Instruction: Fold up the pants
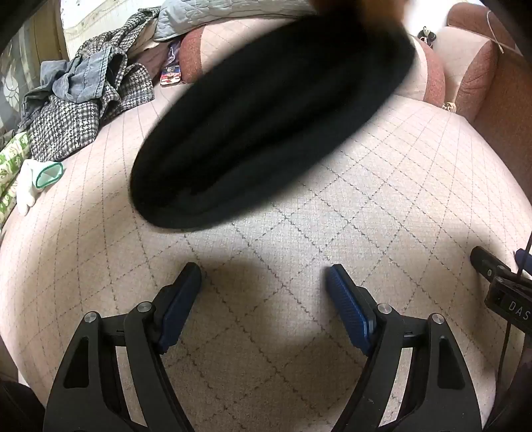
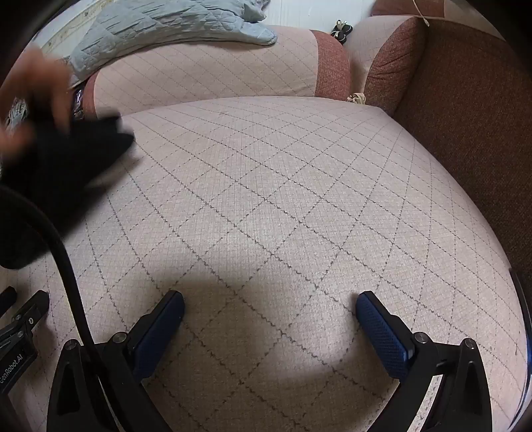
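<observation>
A black garment, the pants (image 1: 266,123), hangs blurred in the air above the quilted sofa seat (image 1: 365,199), held from above by a bare hand at the top edge of the left wrist view. In the right wrist view the pants (image 2: 66,159) show at the far left under a blurred hand (image 2: 36,83). My left gripper (image 1: 264,279) is open and empty, low over the seat in front of the pants. My right gripper (image 2: 270,307) is open and empty over the bare seat (image 2: 282,199).
A pile of houndstooth and denim clothes (image 1: 83,99) lies at the far left, with a white sock (image 1: 36,179) beside it. A grey quilt (image 2: 159,30) drapes over the sofa back. A brown armrest (image 2: 465,133) bounds the right. The other gripper's body (image 1: 502,289) shows at the right edge.
</observation>
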A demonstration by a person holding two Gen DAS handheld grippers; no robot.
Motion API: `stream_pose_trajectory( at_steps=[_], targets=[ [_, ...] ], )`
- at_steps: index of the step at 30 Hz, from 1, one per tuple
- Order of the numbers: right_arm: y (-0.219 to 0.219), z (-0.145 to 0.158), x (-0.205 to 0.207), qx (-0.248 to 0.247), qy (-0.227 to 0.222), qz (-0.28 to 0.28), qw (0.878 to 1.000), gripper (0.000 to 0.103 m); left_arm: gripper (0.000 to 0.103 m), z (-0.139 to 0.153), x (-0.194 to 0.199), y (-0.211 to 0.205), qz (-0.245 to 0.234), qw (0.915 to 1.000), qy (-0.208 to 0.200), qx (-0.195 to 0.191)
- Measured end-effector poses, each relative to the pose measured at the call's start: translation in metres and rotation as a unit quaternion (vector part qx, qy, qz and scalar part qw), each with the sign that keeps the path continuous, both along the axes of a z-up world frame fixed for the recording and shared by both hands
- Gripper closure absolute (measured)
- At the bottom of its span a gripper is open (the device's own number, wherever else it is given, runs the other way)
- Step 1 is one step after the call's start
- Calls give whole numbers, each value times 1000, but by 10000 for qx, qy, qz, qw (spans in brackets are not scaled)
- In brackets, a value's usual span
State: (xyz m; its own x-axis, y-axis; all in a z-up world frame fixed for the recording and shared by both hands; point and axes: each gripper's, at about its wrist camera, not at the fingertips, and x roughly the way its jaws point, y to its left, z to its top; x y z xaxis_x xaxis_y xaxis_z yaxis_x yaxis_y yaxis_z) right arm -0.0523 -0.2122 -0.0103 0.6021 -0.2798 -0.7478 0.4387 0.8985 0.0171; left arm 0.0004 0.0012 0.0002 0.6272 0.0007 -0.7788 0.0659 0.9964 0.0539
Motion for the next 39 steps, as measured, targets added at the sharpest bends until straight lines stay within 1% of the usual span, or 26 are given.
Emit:
stream_pose_trajectory(
  at_steps=[33,36,39],
  targets=[
    [-5,-1,2,-2,18,1,10000,0,24,0,-1,-2,2,10000,4,7],
    [4,3,0,-7,15,0,10000,0,24,0,1,0,3,10000,4,6],
    [2,2,3,-5,18,0,10000,0,24,0,1,0,3,10000,4,10]
  ],
)
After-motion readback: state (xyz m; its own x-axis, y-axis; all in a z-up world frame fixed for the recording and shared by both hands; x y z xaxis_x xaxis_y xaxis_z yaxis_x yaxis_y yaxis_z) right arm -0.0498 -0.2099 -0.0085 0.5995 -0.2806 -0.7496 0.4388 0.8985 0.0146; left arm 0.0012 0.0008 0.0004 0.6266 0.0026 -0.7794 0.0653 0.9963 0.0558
